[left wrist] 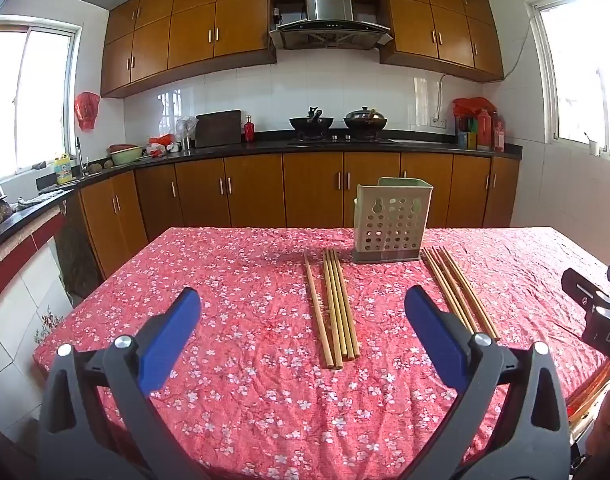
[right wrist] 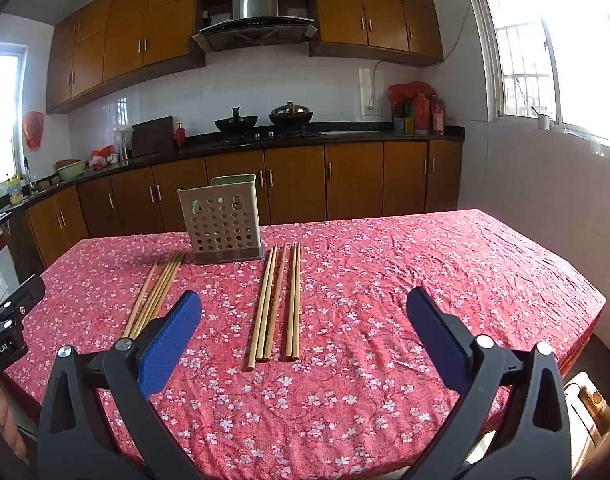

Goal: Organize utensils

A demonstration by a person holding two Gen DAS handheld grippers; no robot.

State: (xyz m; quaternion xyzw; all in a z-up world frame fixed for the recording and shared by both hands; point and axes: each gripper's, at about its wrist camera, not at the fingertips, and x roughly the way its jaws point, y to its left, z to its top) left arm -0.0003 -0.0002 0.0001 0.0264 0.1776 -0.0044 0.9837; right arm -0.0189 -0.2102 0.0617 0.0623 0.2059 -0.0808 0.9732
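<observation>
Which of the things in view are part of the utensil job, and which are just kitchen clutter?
For the job:
- left chopstick bundle
- right chopstick bundle
- perforated holder, standing upright on the table between the bundles
- left gripper and right gripper, both open and empty

Just lying about:
- two woks on the stove
- cutting board
- red bottle
- yellow bottle by the sink

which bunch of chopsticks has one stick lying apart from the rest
The left bunch, left of the holder: one chopstick lies angled away from its neighbours. The right bunch splits into three and two.
</observation>
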